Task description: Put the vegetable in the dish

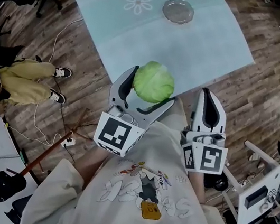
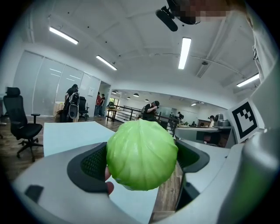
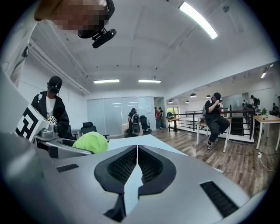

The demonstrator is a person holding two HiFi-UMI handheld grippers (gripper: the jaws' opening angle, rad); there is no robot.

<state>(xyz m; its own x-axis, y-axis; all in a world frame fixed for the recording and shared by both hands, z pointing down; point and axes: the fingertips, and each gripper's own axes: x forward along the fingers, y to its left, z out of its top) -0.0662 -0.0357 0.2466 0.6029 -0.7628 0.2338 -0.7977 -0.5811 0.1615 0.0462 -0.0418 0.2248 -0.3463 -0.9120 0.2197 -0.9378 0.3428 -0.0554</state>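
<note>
Cabbage (image 1: 154,82) sits clamped between the wide-spread jaws of the left hand-held gripper (image 1: 151,88) over the table's (image 1: 106,28) near edge, the clear dish (image 1: 178,10) lying at twelve o'clock from it, while the right hand-held gripper (image 1: 211,96), at three o'clock, has jaws almost together, empty.

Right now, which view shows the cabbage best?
The left gripper view: the cabbage fills the middle, gripped by the left tongs. The head view shows only its top; the right gripper view catches a green sliver at left.
</note>
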